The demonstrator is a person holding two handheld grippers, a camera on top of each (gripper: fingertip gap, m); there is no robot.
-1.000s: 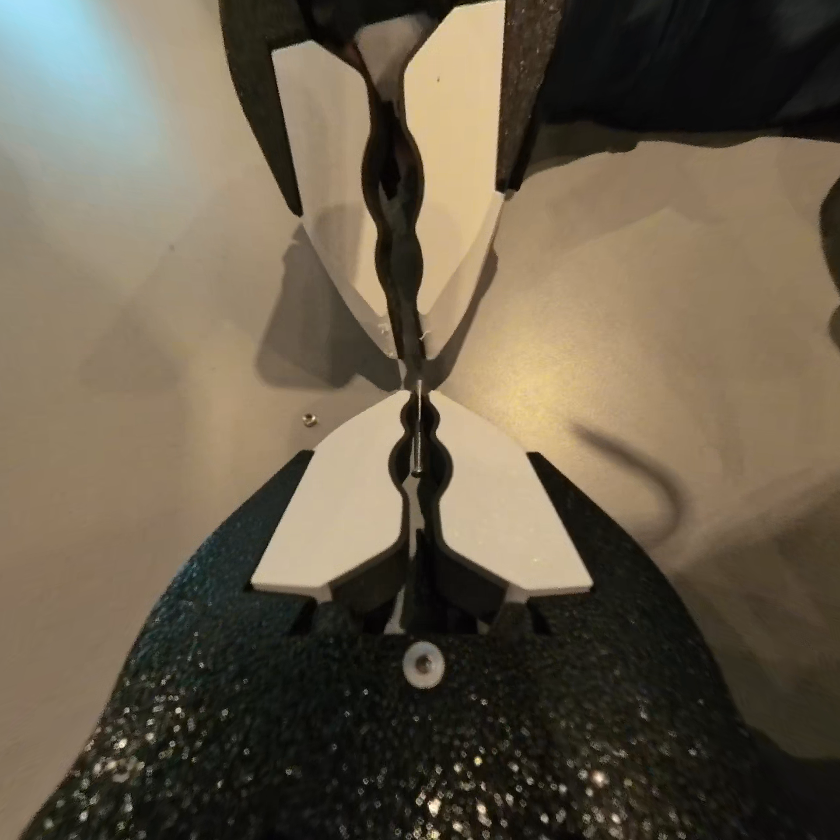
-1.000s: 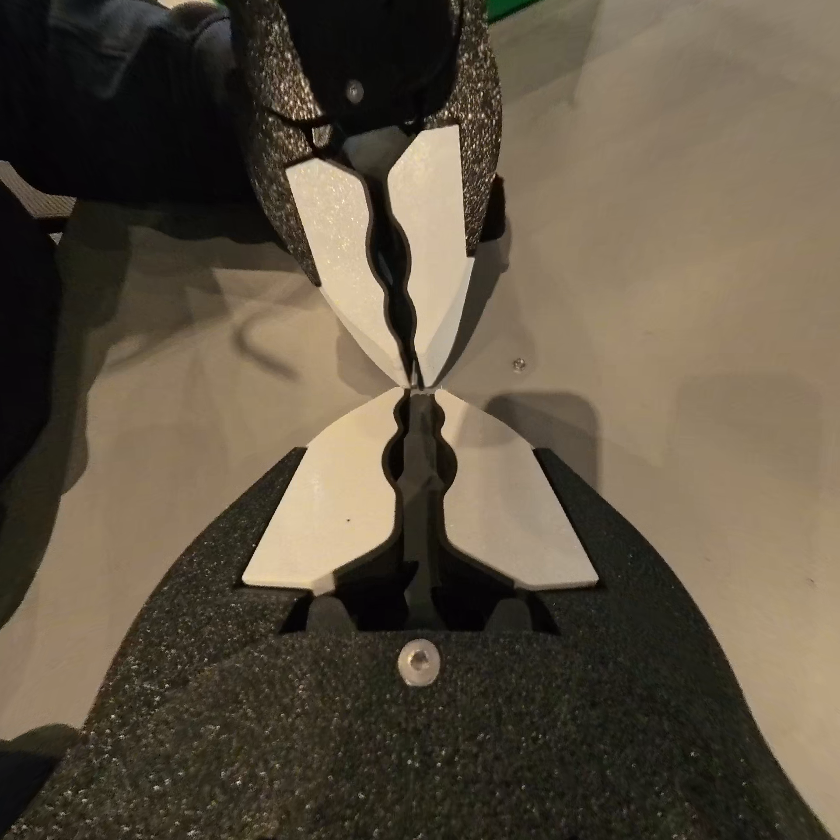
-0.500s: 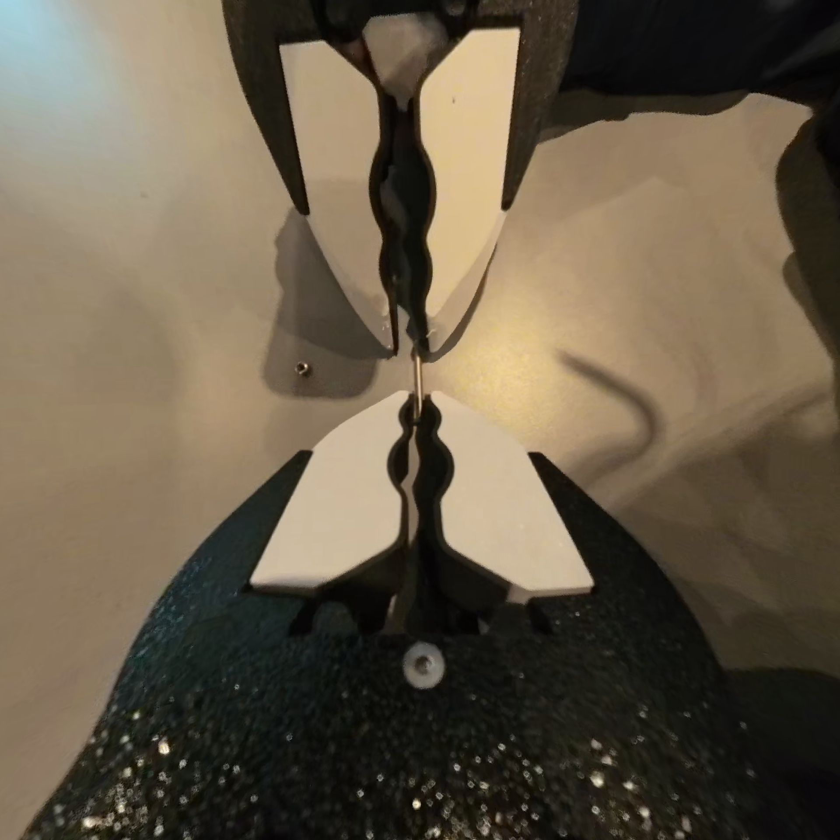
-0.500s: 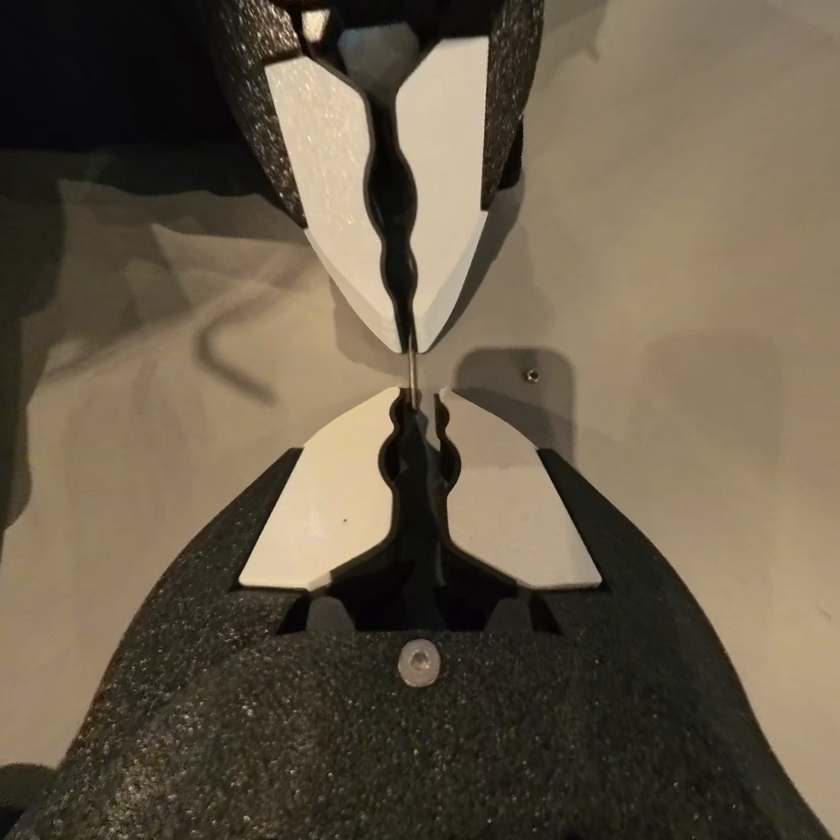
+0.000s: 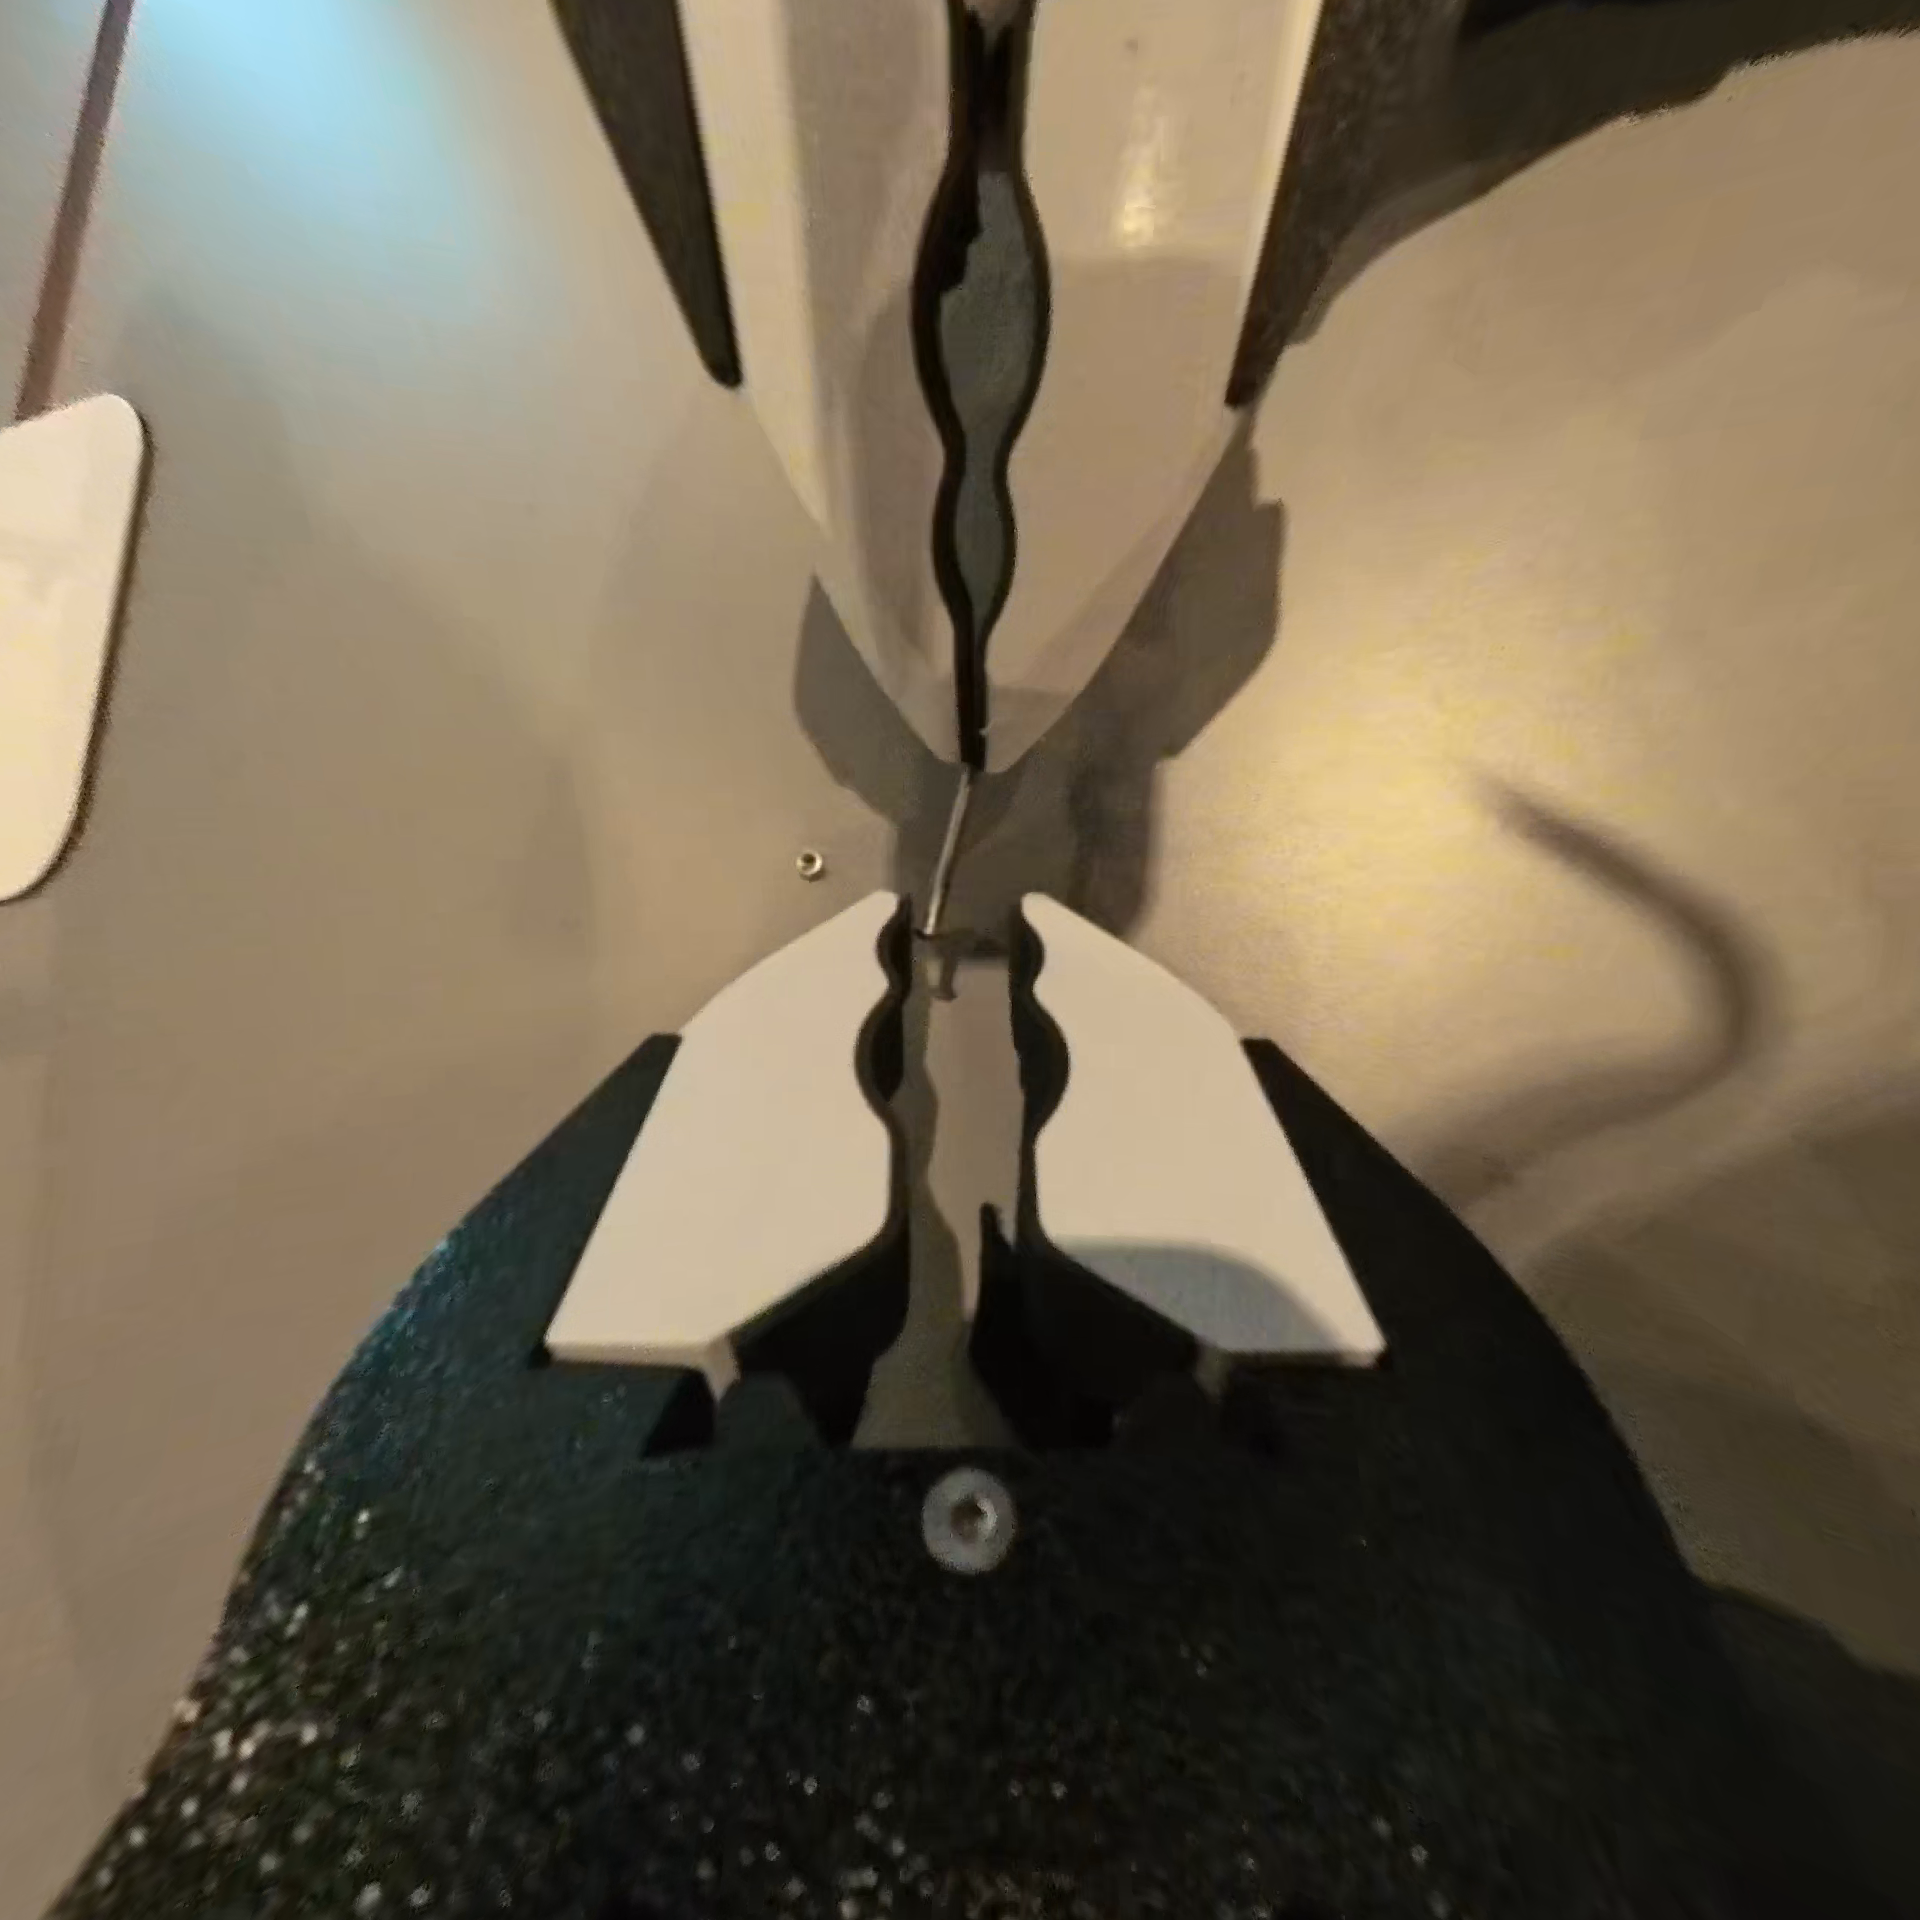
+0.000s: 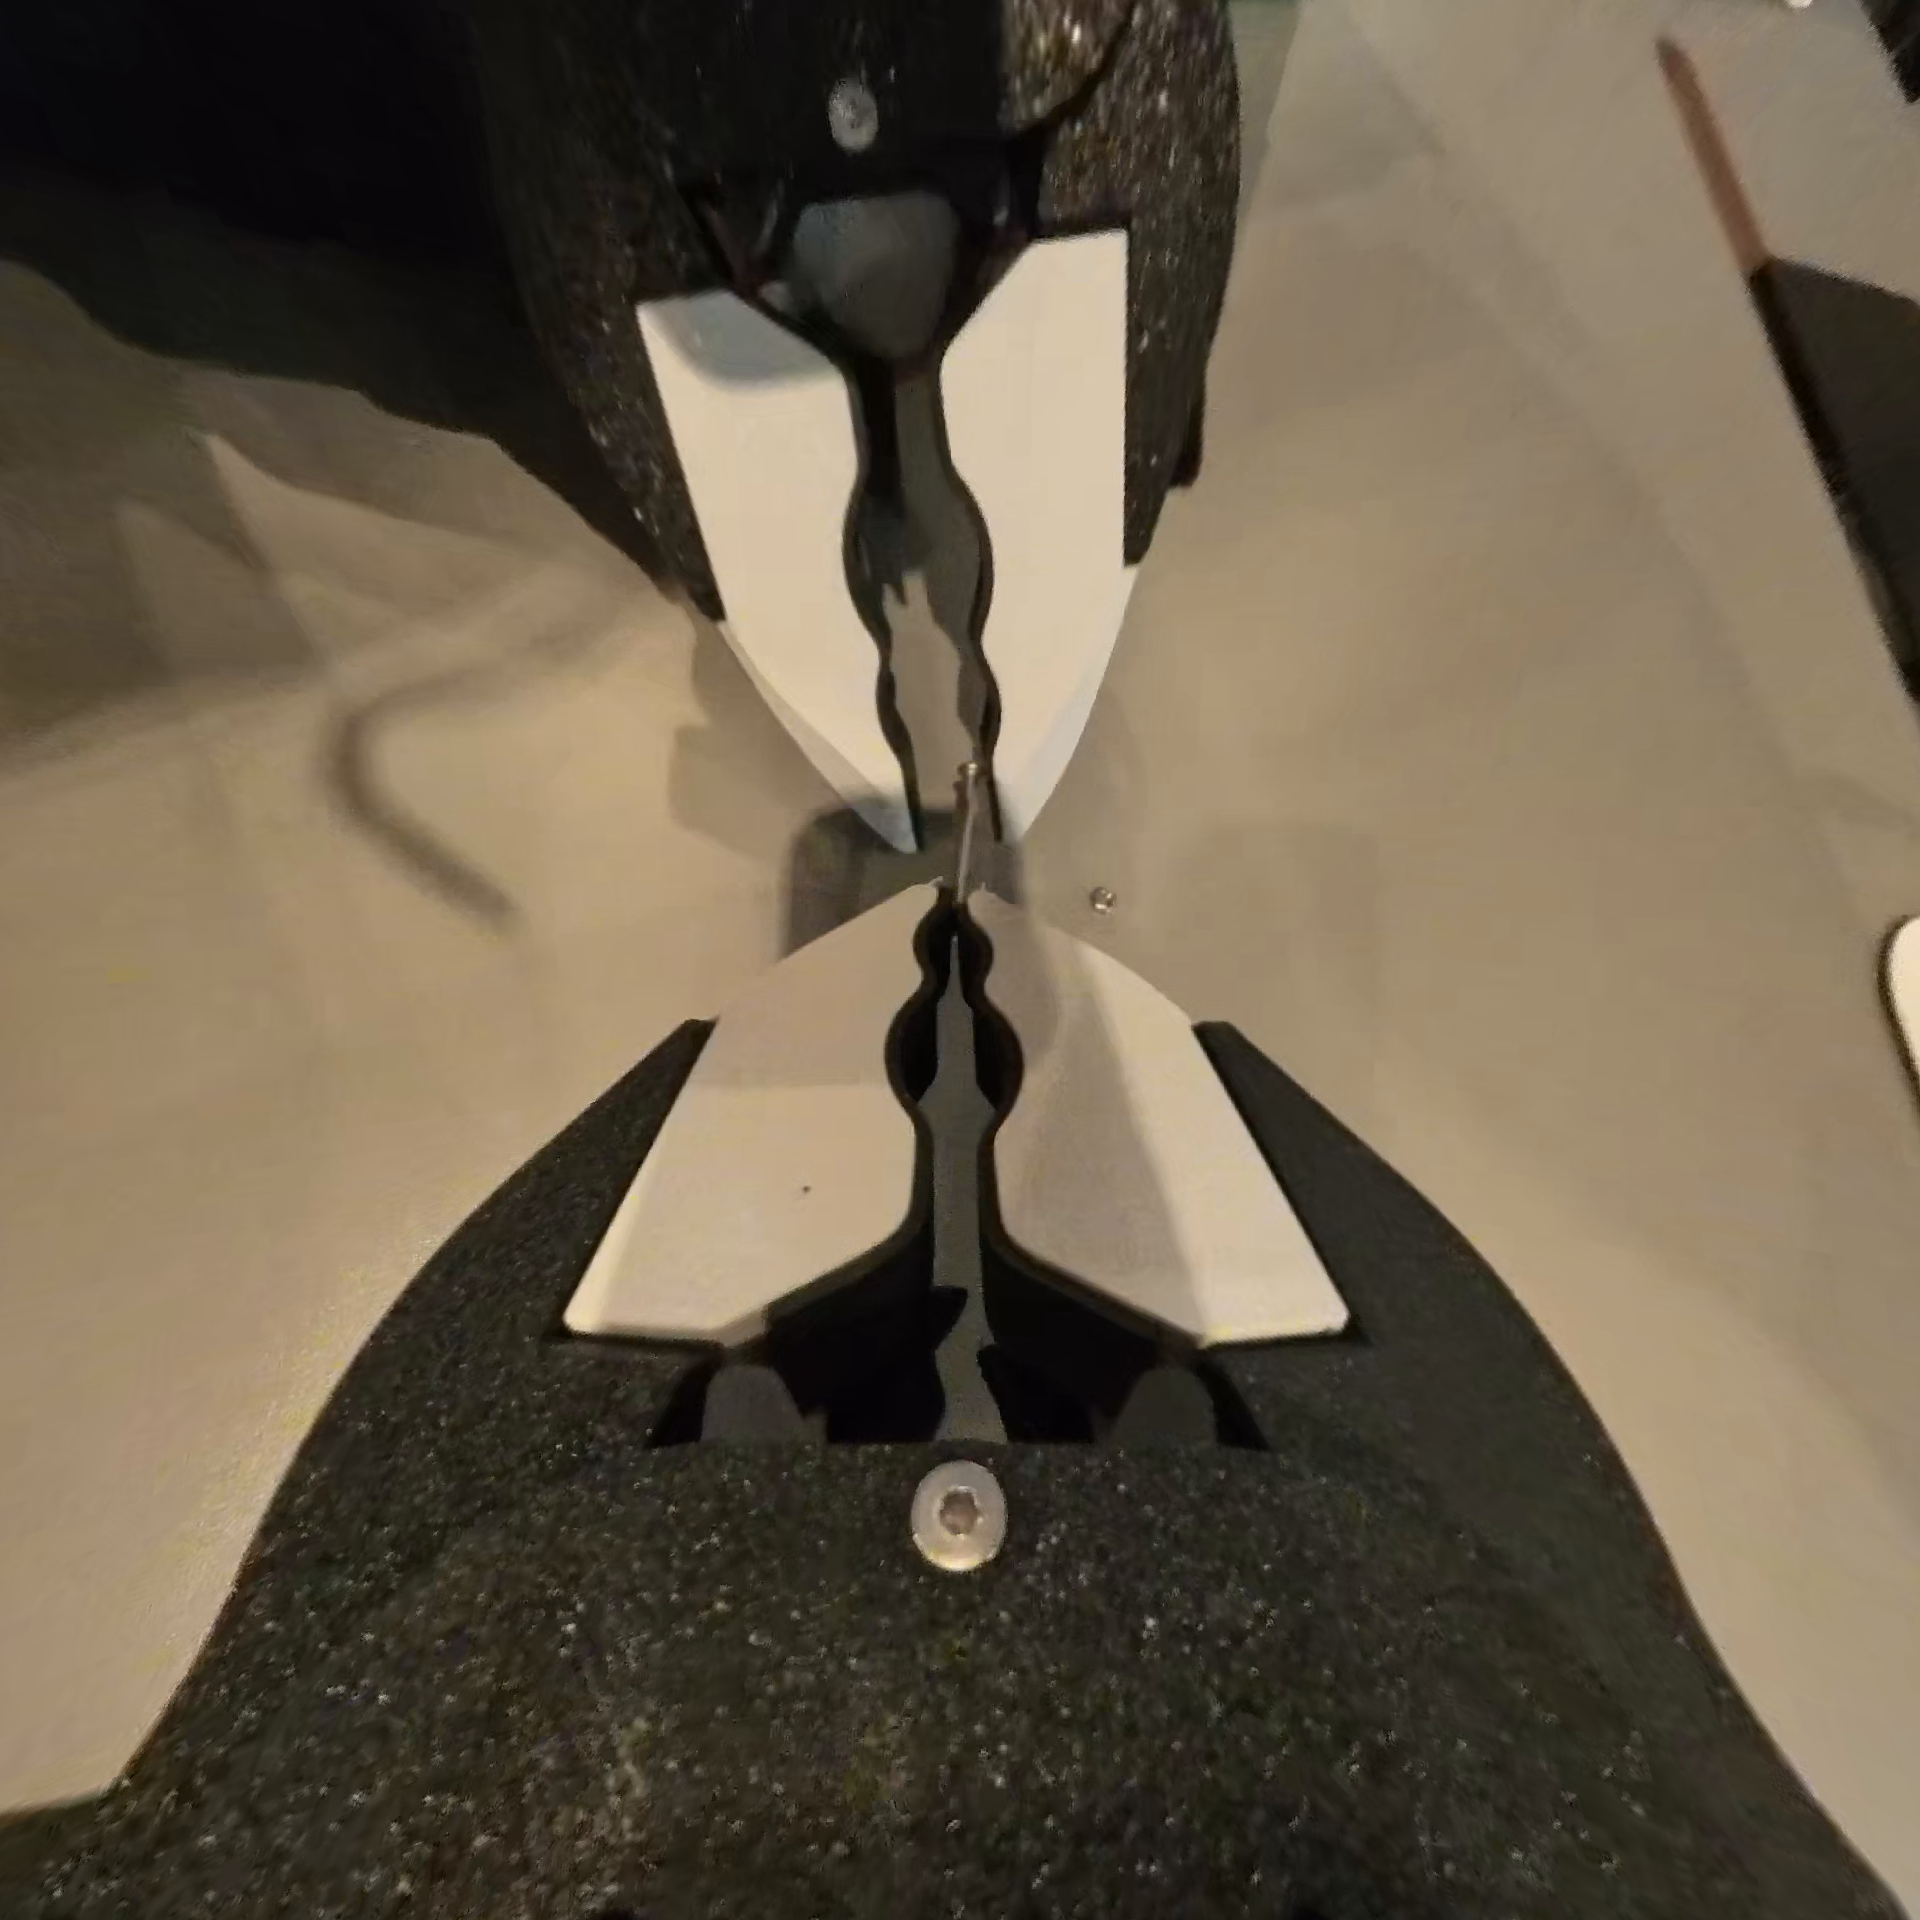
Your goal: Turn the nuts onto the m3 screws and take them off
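Steel first: the thin silver m3 screw (image 5: 951,842) has changed hands. Half a second ago the left hand-held gripper (image 5: 959,906) was clenched on it and the right hand-held gripper (image 6: 954,906) stood slightly parted around its far end. Now we note the reverse. The right one's white fingertips are pinched on the shank, and the left one has released, its pads apart with beige surface (image 5: 416,1039) showing between them.

The screw spans the small gap between the two tips, slightly tilted and held off the surface. Its free end lies between the left pads, close to one of them; we cannot tell whether it touches.

The small silver hex nut (image 5: 805,862) lies alone on the surface, just beside the tips and apart from the screw. We judge that no nut is on the thread at this moment, and that the freed left hand-held gripper is the one available to fetch it.

View differences:
- The right wrist view shows the screw's small rounded head sitting between the left pads; the left wrist view blurs that end.
- The left wrist view shows most of a white rounded card (image 5: 52,644) at the frame edge, of which the right wrist view catches only a corner.
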